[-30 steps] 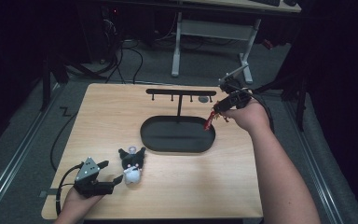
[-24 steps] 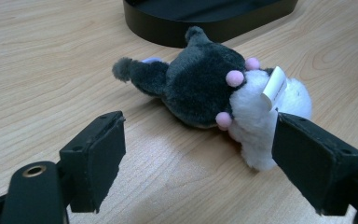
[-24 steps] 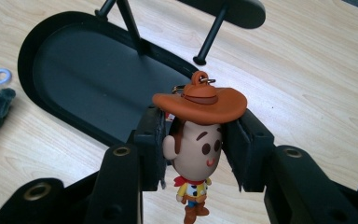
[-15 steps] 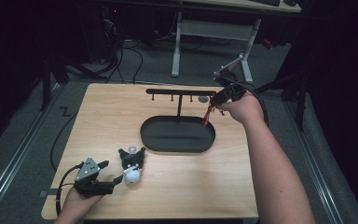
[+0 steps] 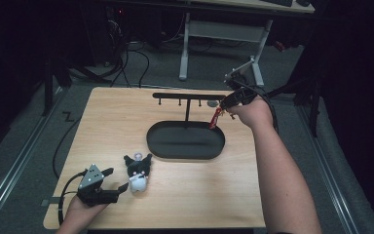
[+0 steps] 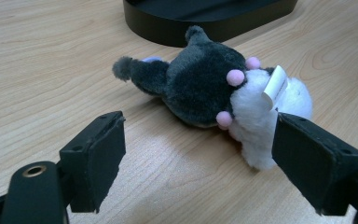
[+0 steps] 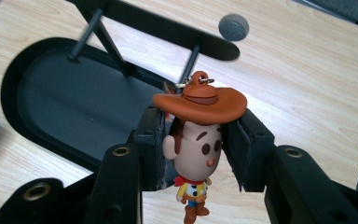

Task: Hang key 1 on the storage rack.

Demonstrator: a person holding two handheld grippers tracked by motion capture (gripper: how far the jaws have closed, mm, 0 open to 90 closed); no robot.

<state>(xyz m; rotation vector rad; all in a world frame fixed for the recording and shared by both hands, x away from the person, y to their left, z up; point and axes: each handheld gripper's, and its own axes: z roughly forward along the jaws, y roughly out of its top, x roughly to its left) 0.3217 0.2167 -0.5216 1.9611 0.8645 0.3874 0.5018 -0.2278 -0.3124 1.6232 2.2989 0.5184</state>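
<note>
On the wooden table (image 5: 102, 126), one plush toy (image 6: 214, 91) lies at 7 o'clock between the left gripper's (image 5: 108, 183) released jaws. The right gripper (image 7: 193, 140), at 2 o'clock, clenches one cowboy keychain (image 7: 196, 140), its feet cut off.

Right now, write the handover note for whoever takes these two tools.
Right tool: shut on the cowboy keychain, held by its head near the right end of the hook rack, above the black tray.
Left tool: open, low at the table's near left; its right jaw is against the plush toy, which lies on the wood.
Done: keychain picked up.
Left: nothing hangs on the rack yet; probably hook the keychain, then the plush.
</note>
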